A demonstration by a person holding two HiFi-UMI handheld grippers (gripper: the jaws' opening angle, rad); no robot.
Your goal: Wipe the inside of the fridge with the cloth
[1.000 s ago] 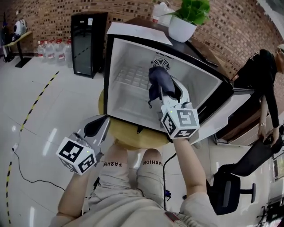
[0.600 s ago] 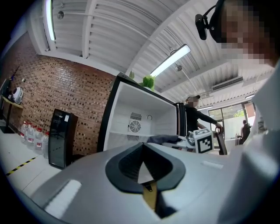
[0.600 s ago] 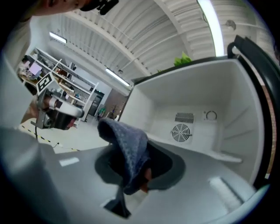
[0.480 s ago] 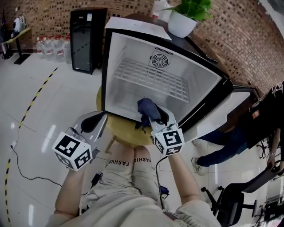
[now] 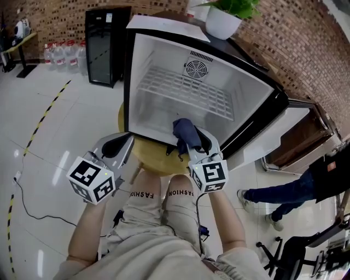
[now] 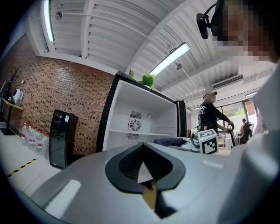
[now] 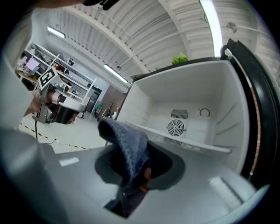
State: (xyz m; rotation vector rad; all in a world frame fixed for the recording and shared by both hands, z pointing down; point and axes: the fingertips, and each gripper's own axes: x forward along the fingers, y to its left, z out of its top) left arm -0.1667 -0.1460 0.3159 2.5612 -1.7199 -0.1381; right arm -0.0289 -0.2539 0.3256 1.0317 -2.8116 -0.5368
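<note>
A small white fridge (image 5: 164, 104) stands open on a round wooden table (image 5: 153, 157), its door (image 5: 273, 139) swung out to the right. Inside are a wire shelf (image 5: 183, 93) and a fan grille (image 5: 194, 68). My right gripper (image 5: 188, 143) is shut on a dark blue-grey cloth (image 5: 183, 131) at the front edge of the fridge's floor. In the right gripper view the cloth (image 7: 127, 148) bunches up out of the shut jaws of the right gripper (image 7: 138, 175). My left gripper (image 5: 117, 149) hangs shut and empty, left of the table and outside the fridge (image 6: 144, 113).
A potted plant (image 5: 227, 16) and a sheet of paper sit on the fridge top. A black glass-door cooler (image 5: 104, 44) and several water bottles (image 5: 60, 54) stand at the back left. A person's legs (image 5: 290, 194) are at the right, and an office chair (image 5: 290, 257) below them.
My right gripper has come down with the cloth from the fridge's upper part to its front bottom edge. The person at the right has moved. My left gripper has stayed put.
</note>
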